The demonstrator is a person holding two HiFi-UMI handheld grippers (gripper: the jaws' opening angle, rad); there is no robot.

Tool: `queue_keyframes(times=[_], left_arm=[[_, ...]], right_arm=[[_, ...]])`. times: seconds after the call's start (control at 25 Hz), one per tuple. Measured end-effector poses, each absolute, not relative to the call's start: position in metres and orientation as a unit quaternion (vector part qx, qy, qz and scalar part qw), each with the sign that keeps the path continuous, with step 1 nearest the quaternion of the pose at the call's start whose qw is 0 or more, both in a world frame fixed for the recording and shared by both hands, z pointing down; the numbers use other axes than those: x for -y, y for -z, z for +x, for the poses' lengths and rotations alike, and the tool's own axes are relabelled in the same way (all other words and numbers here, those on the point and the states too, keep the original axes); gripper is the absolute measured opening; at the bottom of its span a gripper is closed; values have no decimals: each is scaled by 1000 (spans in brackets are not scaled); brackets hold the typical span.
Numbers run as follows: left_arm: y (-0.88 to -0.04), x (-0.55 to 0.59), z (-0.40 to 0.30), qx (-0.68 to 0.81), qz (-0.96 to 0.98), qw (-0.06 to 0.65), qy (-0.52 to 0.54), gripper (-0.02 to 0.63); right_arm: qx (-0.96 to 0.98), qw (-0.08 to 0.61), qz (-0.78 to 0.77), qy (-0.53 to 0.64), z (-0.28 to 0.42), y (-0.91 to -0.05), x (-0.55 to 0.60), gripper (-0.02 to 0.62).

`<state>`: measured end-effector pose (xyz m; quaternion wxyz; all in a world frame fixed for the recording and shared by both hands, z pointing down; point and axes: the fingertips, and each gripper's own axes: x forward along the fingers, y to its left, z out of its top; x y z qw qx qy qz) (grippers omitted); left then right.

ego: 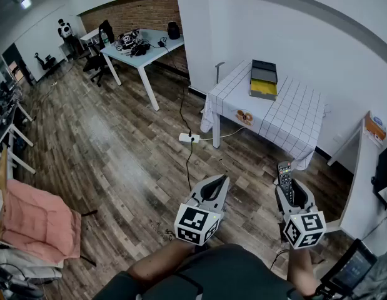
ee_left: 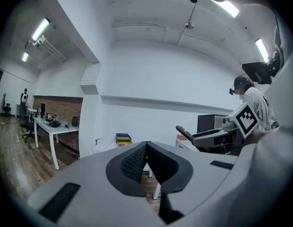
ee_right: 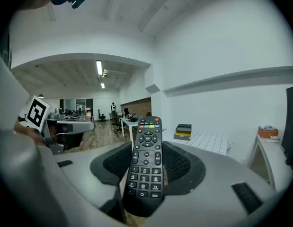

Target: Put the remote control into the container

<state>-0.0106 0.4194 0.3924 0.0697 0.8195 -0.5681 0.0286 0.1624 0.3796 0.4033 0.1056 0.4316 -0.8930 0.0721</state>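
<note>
Wood-plank flooring runs across an open office to a white wall, where a table [ego: 287, 117] draped in a checked cloth stands well ahead of the person. The container [ego: 264, 80], a dark box with a yellow layer, sits near the table's far corner, close to the wall.

The right gripper [ego: 289, 191] is clamped on the remote control [ego: 285, 179]. In the right gripper view the ribbed pads press both long sides of the remote control's lower half, and its button face points up and forward. The left gripper [ego: 215, 183] has its jaws together with nothing between them.

The step in hand appears to be the carry: the remote control is secured but well apart from the container. The next move likely calls for walking to the table's near edge, reaching across the cloth, lining the remote control up over the container's opening, lowering it and only then letting the jaws part.
</note>
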Motion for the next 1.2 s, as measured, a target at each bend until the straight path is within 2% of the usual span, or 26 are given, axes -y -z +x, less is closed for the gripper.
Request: queue_keyframes(times=[0.56,1.2], left_arm=[[-393,-427,-28,566,821,72,-26,9],[-412,-411,-87,543,835,91,-17,9]], right_arm=[[904,82,414,-72,138,-395,-390,213],[889,81,440,-95,87,-404,-383,213]])
